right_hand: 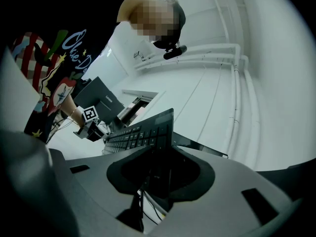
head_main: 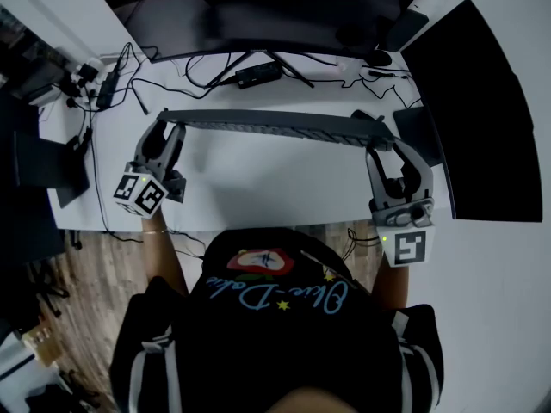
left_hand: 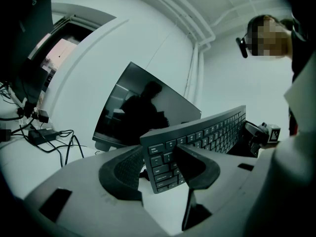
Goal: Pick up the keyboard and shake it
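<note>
In the head view the keyboard [head_main: 275,126] shows only as a thin grey strip. It is turned on edge, so its keys are out of sight there. The person's dark shirt [head_main: 275,317] covers the middle of the near edge of the desk [head_main: 258,188].

The left gripper [head_main: 164,126] is clamped on the keyboard's left end, and its own view shows the key rows standing between the two pads. The right gripper [head_main: 387,149] grips the right end. In the right gripper view the pads lie in deep shadow, so the exact contact is hard to make out.

The keyboard hangs over the middle of the white desk, parallel to its far edge. A dark monitor [head_main: 258,7] runs along the far edge. A second screen [head_main: 473,110] at the right edge is cut off by the frame. Cables [head_main: 120,67] tangle near the far left corner. Wooden floor [head_main: 77,282] shows beyond the left edge.
</note>
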The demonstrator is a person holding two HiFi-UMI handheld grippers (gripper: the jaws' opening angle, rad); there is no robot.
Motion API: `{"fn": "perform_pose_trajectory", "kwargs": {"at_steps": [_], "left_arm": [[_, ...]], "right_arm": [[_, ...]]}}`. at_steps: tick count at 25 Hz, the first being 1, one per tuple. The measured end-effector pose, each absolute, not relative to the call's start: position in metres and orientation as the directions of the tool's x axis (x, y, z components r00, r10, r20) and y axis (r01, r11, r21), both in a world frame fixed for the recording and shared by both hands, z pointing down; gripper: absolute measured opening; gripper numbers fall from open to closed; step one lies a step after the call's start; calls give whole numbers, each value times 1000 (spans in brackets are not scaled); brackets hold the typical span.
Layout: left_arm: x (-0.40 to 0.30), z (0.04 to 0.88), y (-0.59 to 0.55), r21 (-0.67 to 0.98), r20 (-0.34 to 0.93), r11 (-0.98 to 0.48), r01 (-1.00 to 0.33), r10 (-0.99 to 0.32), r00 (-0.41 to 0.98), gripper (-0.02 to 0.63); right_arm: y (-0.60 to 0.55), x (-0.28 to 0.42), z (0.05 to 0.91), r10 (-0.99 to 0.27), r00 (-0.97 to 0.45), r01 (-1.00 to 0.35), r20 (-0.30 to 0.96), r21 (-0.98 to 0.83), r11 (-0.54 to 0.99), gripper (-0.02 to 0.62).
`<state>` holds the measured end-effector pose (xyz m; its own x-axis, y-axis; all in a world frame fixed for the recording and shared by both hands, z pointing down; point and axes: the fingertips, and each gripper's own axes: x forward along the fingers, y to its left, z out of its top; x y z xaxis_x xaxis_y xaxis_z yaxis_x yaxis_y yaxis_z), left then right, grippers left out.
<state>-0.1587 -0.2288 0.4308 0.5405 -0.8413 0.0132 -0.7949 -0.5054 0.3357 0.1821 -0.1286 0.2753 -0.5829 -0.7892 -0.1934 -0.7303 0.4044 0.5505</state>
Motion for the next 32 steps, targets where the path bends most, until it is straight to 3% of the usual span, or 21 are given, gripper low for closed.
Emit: {"fn": "perform_pose_trajectory", "kwargs": {"at_steps": [32], "left_arm": [[-157, 452, -210, 247, 202, -441, -863, -848, 490, 187]], "right_arm": [[-161, 218, 361, -851, -511, -854, -118, 175, 489, 120]]}}
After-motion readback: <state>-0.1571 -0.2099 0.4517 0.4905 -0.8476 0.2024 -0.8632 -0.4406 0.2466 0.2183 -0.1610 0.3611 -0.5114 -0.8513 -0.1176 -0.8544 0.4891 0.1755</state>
